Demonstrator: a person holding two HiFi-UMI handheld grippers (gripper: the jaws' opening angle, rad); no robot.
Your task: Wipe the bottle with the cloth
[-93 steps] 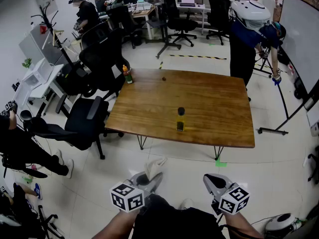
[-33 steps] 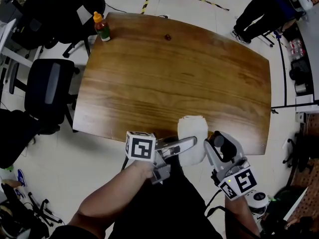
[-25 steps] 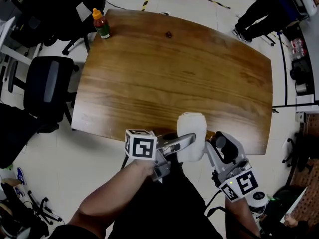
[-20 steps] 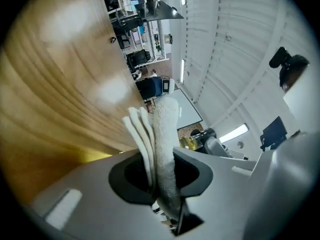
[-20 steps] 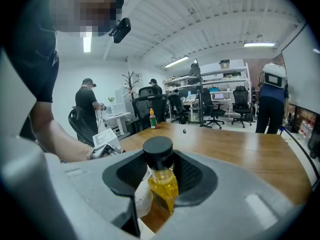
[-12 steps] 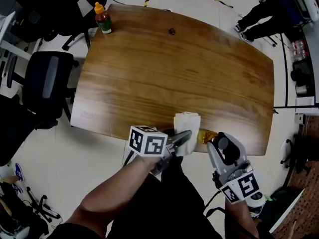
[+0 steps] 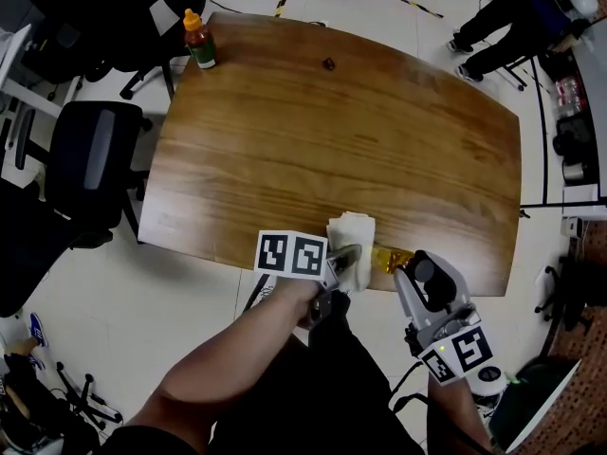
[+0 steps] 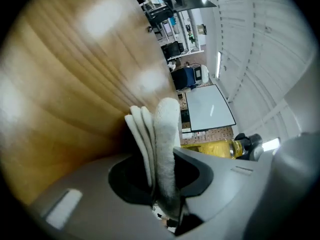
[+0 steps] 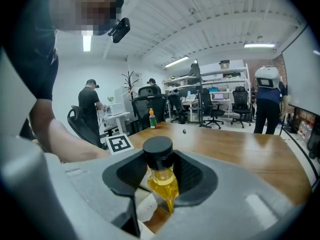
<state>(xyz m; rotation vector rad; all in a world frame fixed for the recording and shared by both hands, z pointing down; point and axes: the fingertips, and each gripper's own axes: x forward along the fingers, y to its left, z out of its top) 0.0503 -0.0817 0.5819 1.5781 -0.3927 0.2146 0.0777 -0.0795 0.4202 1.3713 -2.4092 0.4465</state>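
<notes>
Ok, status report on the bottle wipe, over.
Left gripper, jaws shut on folded white cloth. Right gripper, jaws shut on black-capped bottle of yellow liquid. Cloth beside bottle, contact unclear. Nothing seen in the way.

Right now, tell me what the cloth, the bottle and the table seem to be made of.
The cloth: white terry-like fabric, matte; nubby pile and folded layers. The bottle: clear plastic or glass, can't tell; yellow liquid shows through; cap looks matte black plastic. The table: wood or wood veneer, semi-gloss; grain with light glare.

From above, the bottle (image 7: 387,258) is mostly hidden behind the cloth (image 7: 353,240), and that dark speck (image 7: 328,63) on the tabletop (image 7: 285,140) is too tiny to tell.
</notes>
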